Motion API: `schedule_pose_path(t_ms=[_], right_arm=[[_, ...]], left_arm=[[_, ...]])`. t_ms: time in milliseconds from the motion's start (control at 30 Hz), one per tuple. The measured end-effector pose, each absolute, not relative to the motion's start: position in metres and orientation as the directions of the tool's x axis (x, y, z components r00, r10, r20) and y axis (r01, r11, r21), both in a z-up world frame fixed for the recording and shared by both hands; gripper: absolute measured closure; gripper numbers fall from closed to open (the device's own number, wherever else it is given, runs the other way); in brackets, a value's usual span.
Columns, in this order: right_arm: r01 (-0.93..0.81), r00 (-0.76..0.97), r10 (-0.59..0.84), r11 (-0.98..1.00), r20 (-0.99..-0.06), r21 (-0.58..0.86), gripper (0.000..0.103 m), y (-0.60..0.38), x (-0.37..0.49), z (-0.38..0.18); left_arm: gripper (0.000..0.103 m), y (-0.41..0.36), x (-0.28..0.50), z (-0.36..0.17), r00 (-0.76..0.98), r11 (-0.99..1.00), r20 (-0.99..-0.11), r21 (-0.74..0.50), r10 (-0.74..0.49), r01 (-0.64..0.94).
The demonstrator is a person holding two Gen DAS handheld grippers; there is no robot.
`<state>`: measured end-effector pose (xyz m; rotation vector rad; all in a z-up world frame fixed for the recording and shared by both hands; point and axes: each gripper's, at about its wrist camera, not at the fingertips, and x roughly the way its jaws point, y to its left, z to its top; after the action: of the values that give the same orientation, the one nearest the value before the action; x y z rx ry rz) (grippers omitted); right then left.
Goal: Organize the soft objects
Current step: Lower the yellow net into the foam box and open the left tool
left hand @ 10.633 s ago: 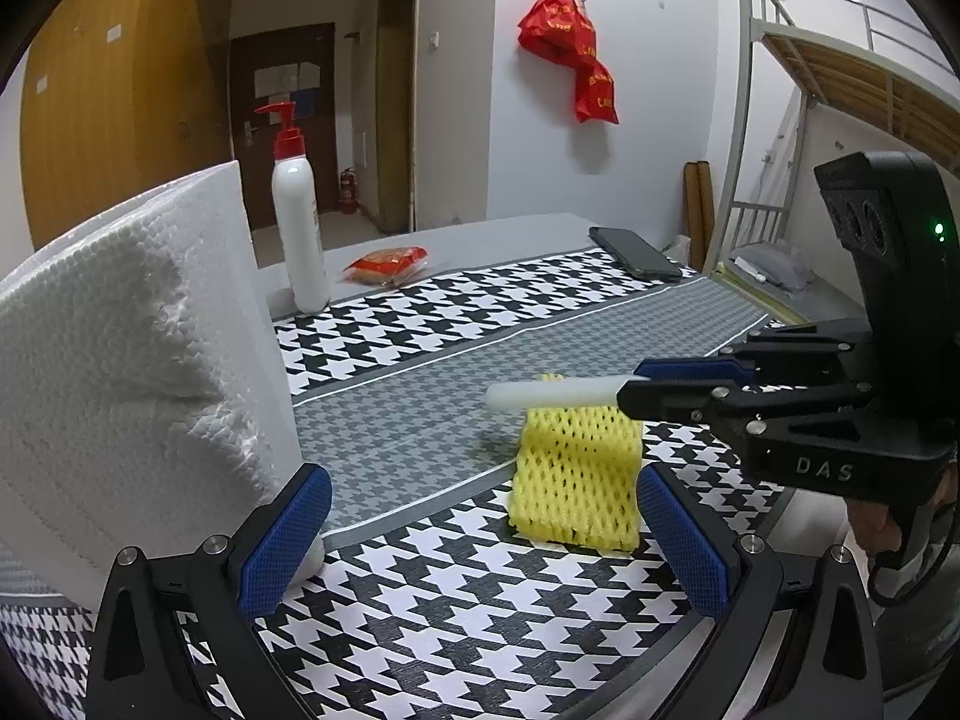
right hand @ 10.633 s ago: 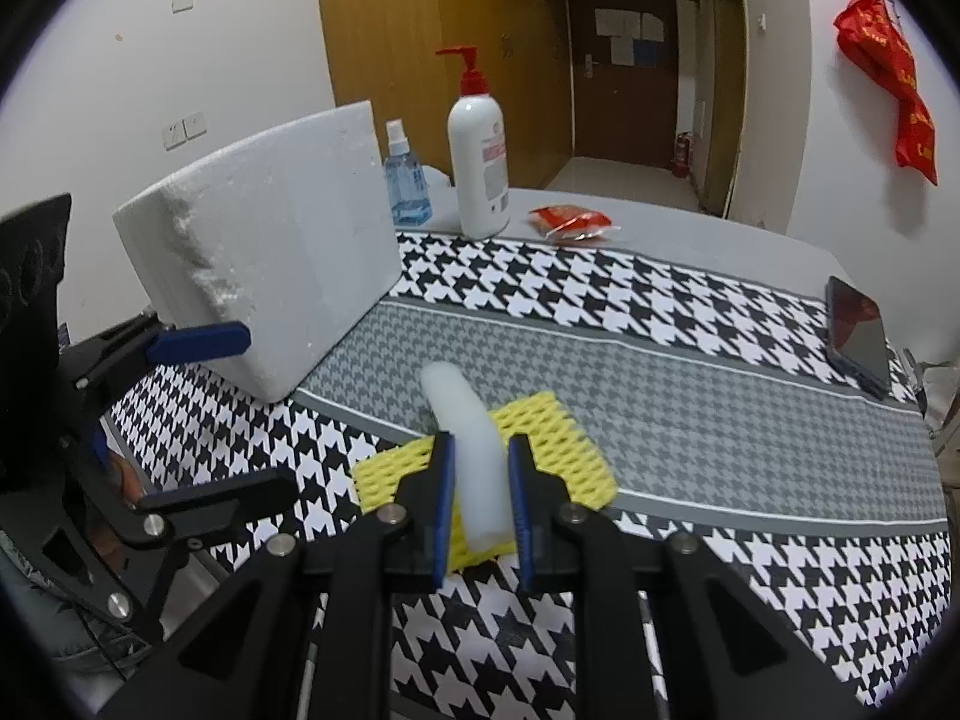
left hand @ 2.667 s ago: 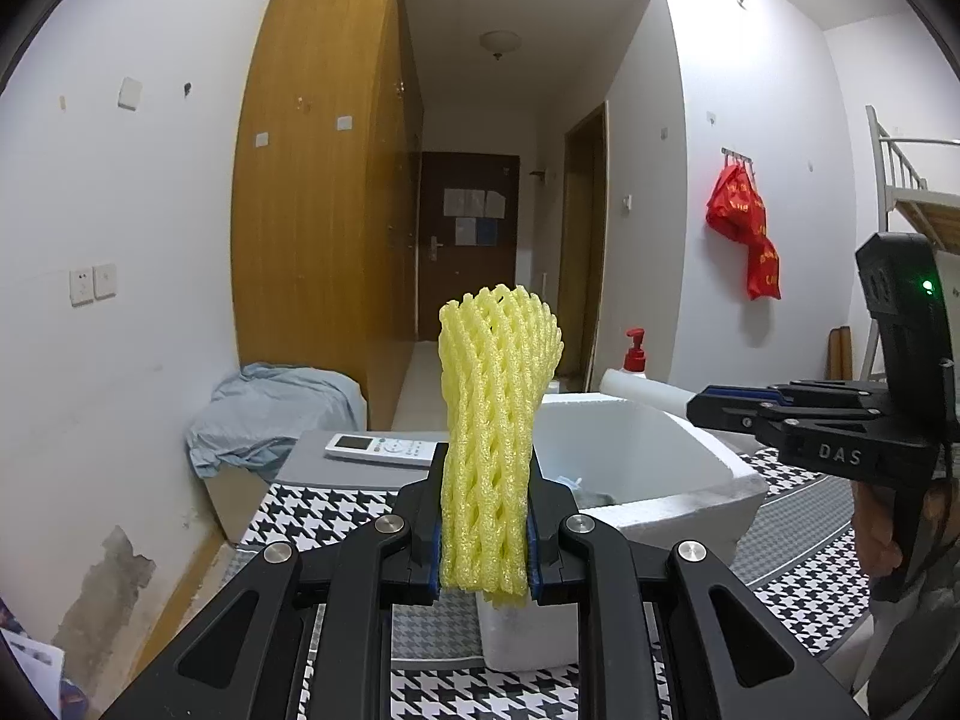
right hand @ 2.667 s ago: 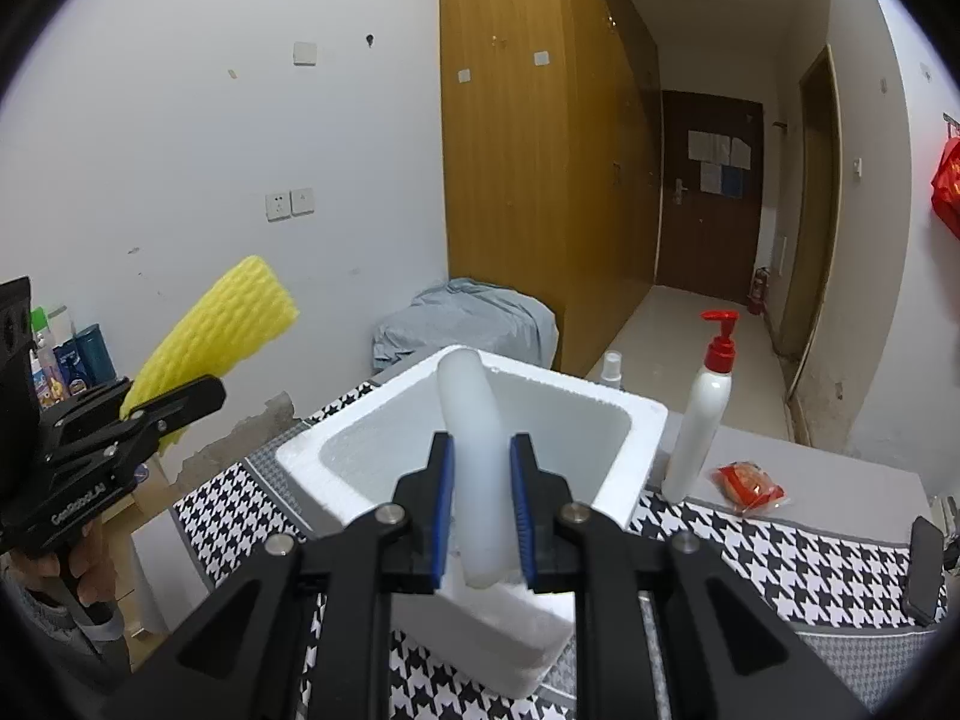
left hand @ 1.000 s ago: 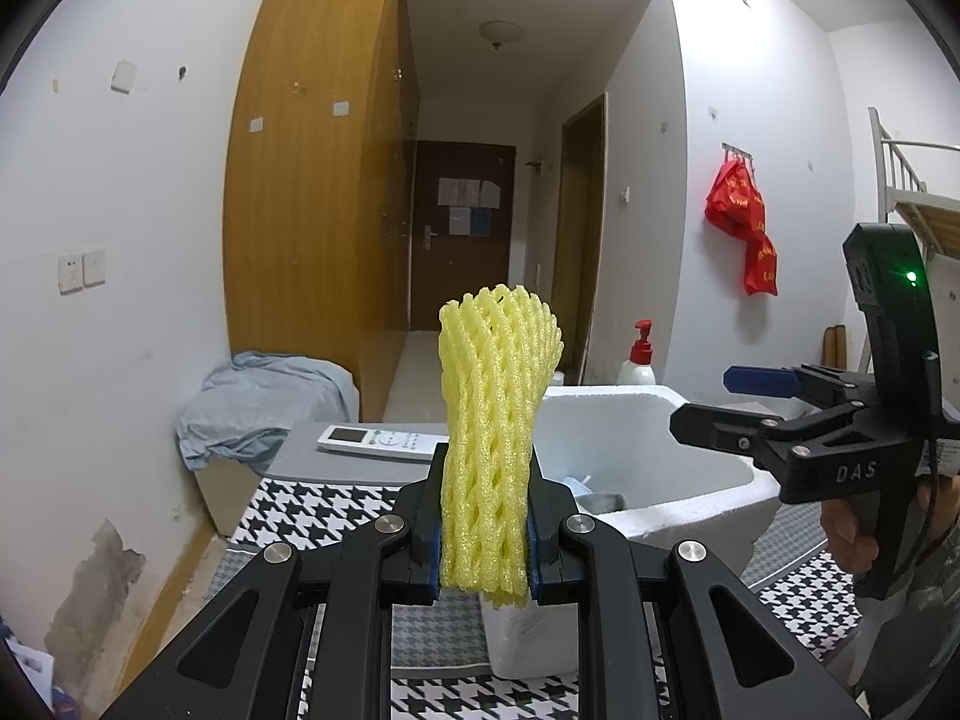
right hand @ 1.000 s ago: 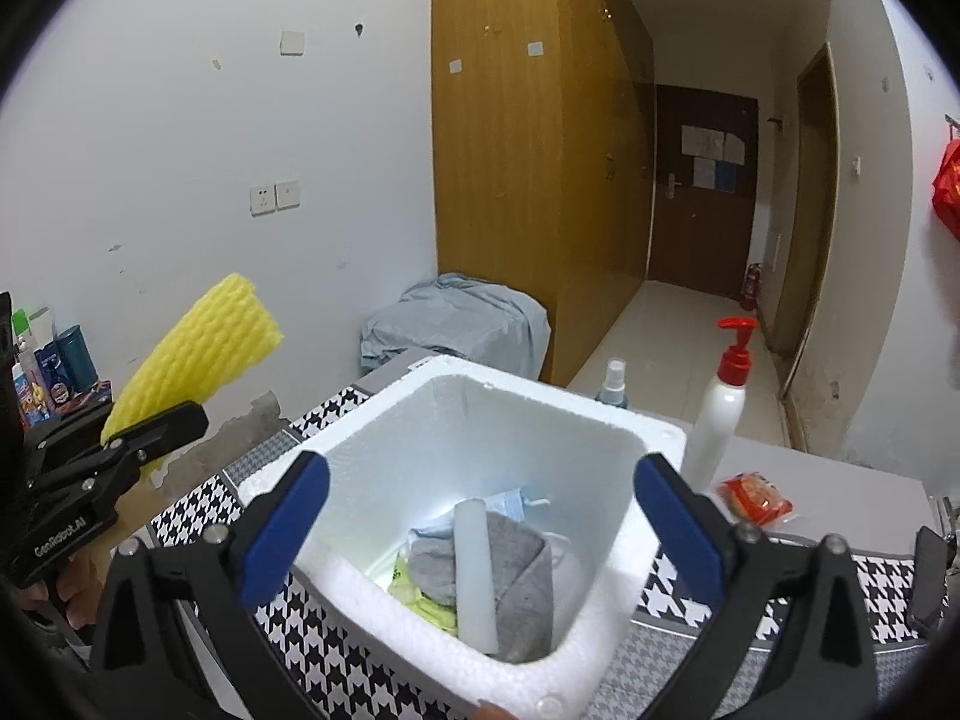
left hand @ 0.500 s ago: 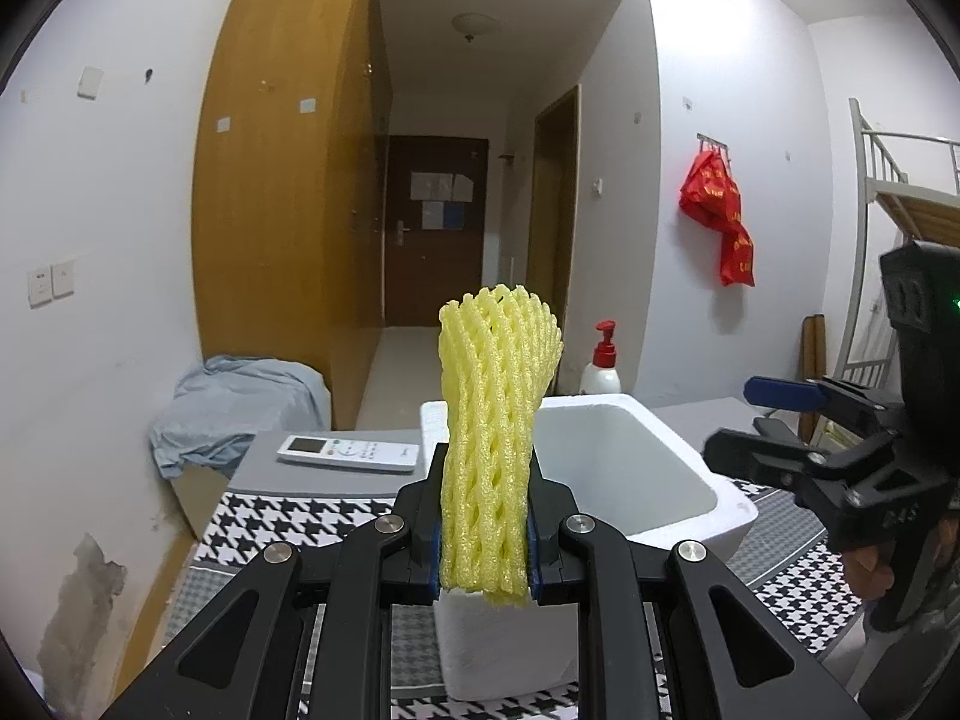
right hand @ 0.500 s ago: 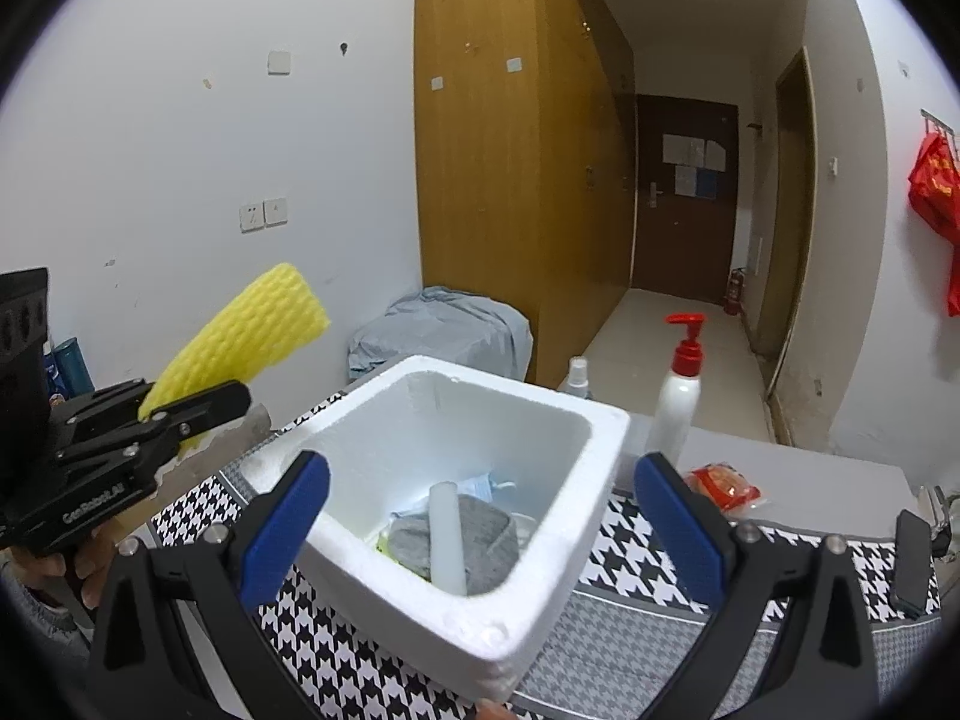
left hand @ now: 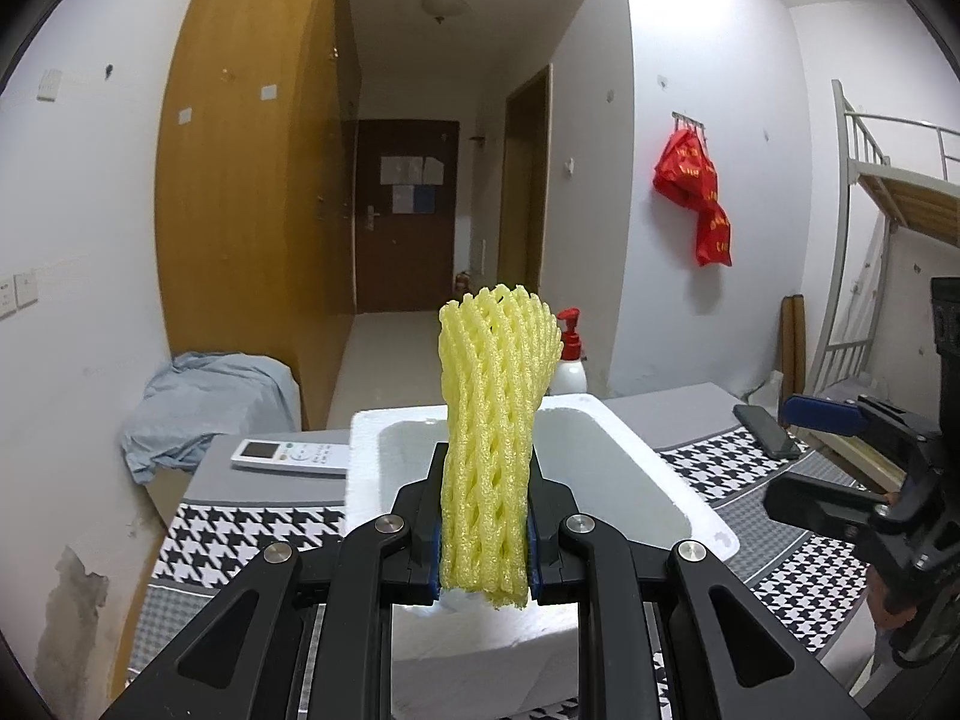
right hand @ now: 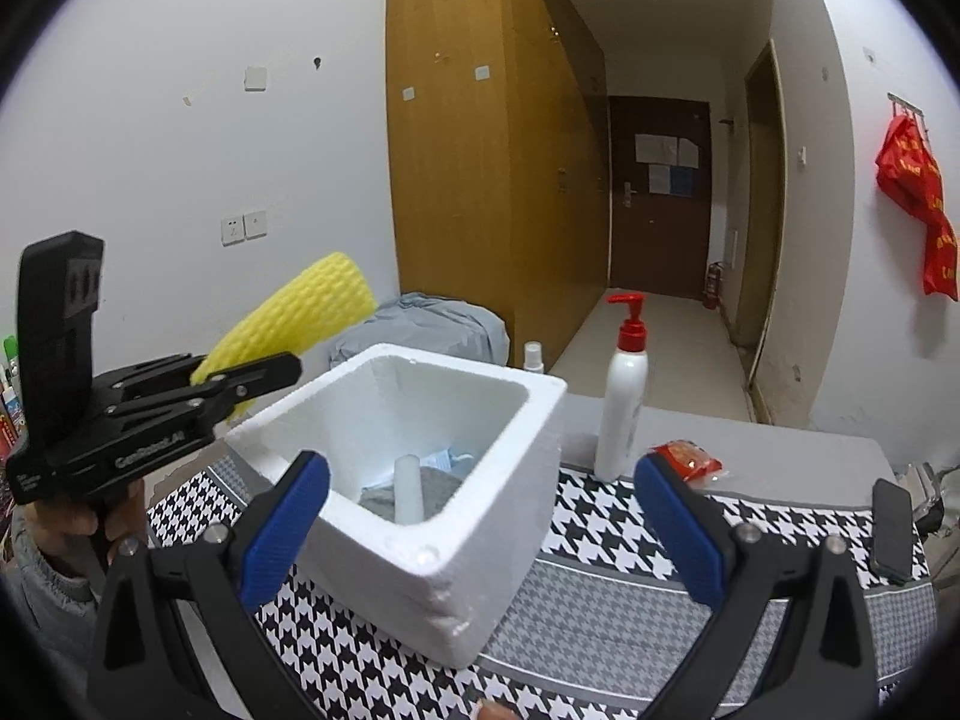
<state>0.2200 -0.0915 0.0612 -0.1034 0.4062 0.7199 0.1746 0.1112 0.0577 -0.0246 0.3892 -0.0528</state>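
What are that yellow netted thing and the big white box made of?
The yellow net looks like soft foam mesh: matte strands in an open lattice, squeezed in the left gripper. The white box looks like polystyrene foam: thick walls, grainy matte surface, dented corners.

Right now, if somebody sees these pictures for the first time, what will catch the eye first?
The bright yellow foam net, standing upright, pinched in the left gripper before the white foam box. Next, the open right gripper facing that box, where a white foam tube stands on grey cloth.
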Motion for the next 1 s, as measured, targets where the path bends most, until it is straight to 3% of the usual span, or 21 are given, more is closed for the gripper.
schedule_pose_path(t_ms=[833, 900, 933, 967, 1000], right_arm=[[-0.603, 0.712, 0.578, 0.794, -0.399, 0.074, 0.000, -0.134, 0.216, 0.045], [-0.603, 0.710, 0.580, 0.793, -0.400, 0.079, 0.000, -0.136, 0.215, 0.044], [-0.602, 0.711, 0.579, 0.794, -0.399, 0.079, 0.000, -0.136, 0.215, 0.044], [-0.602, 0.712, 0.578, 0.795, -0.398, 0.078, 0.000, -0.136, 0.214, 0.044], [-0.600, 0.714, 0.576, 0.796, -0.398, 0.076, 0.000, -0.137, 0.214, 0.044]], left_arm=[[0.081, 0.092, 0.215, 0.044, 0.895, 0.999, -0.443, 0.006, -0.039, 0.046], [0.075, 0.091, 0.215, 0.044, 0.898, 0.999, -0.438, 0.009, -0.031, 0.038], [0.061, 0.091, 0.215, 0.044, 0.899, 0.999, -0.437, 0.008, -0.025, 0.032], [0.040, 0.092, 0.215, 0.044, 0.900, 1.000, -0.435, 0.007, -0.017, 0.022], [0.031, 0.092, 0.214, 0.044, 0.904, 1.000, -0.428, 0.007, -0.007, 0.011]])
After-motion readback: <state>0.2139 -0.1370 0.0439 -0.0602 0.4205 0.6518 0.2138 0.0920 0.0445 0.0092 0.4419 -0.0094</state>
